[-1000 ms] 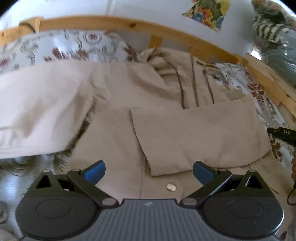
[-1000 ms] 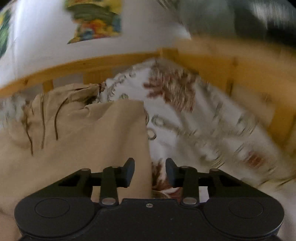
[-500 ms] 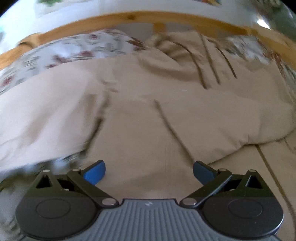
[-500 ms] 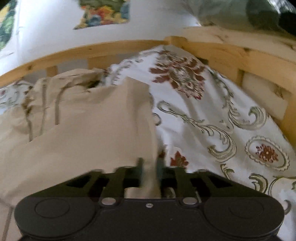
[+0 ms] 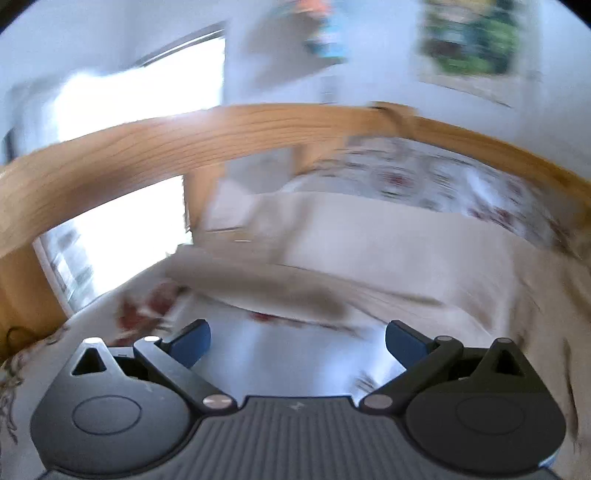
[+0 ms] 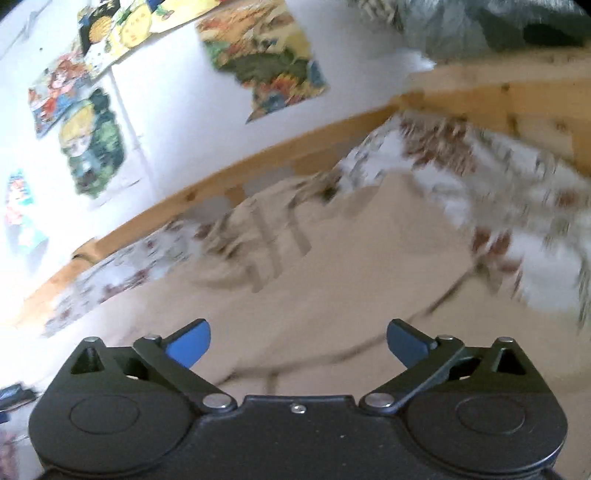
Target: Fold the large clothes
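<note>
A large beige coat (image 6: pixel 332 280) lies spread on a bed, its dark-striped collar end (image 6: pixel 273 236) toward the wooden rail. In the left wrist view, blurred by motion, the coat (image 5: pixel 388 251) fills the middle and right, with one edge draped toward the left. My left gripper (image 5: pixel 297 345) is open over the floral sheet just short of that edge, nothing between its blue pads. My right gripper (image 6: pixel 298 343) hangs above the coat's lower part; its jaws are opening wide and no cloth is between them.
A floral bedsheet (image 6: pixel 517 206) covers the mattress inside a wooden bed frame (image 5: pixel 147 155). Bright window (image 5: pixel 122 103) beyond the left rail. Colourful pictures (image 6: pixel 266 55) hang on the white wall. More bedding or clothes (image 6: pixel 480 22) pile at the top right.
The right gripper let go of the coat edge it was pinching, its jaws went wide, and it swung left over the coat. The left gripper swung left toward the bed's corner and window, still open.
</note>
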{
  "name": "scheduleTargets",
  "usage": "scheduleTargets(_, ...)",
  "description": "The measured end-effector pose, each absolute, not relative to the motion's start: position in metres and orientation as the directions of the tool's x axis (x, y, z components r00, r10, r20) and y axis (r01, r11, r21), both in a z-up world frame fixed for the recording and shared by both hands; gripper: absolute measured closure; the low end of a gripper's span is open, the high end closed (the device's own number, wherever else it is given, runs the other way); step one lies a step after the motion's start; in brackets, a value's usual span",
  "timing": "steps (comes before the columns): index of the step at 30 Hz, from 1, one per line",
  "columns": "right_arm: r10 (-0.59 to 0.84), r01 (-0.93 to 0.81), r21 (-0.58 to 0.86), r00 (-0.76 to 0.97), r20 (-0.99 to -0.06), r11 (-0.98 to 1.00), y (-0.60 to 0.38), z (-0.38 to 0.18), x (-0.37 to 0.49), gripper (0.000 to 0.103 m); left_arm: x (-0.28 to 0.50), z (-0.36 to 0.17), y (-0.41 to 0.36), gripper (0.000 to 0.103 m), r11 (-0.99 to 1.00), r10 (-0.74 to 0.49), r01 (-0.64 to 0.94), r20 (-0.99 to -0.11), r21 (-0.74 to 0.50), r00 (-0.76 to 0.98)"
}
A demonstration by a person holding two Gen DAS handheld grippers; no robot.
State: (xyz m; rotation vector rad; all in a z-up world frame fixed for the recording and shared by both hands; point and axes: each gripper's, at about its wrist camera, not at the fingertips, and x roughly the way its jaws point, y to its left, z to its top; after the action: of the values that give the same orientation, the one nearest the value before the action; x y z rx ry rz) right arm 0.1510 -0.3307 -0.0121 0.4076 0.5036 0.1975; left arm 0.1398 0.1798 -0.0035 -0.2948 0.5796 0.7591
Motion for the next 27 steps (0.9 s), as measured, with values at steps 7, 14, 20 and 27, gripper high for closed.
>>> scheduleTargets(7,0.328,-0.204,0.301,0.831,-0.449,0.931,-0.289,-0.020,0.130,0.001,0.138,-0.009,0.228,0.004,0.507,0.590,-0.833,-0.615,-0.220,0.522)
scheduleTargets(14,0.300,-0.136,0.352,0.830,-0.470,0.926,-0.305,-0.030,0.136,0.001,0.131,-0.004,0.213,0.082,0.444,0.687,-0.863,-0.527,-0.240,0.500)
scheduleTargets(20,0.296,-0.114,0.386,0.842,-0.452,0.915,-0.316,-0.029,0.137,0.001,0.119,0.019,0.182,0.096,0.549,0.674,-0.783,-0.399,-0.291,0.621)
scheduleTargets(27,0.297,-0.106,0.416,0.854,-0.427,0.903,-0.327,-0.024,0.136,0.001,0.126,0.053,0.145,0.096,0.652,0.630,-0.713,-0.340,-0.257,0.698)
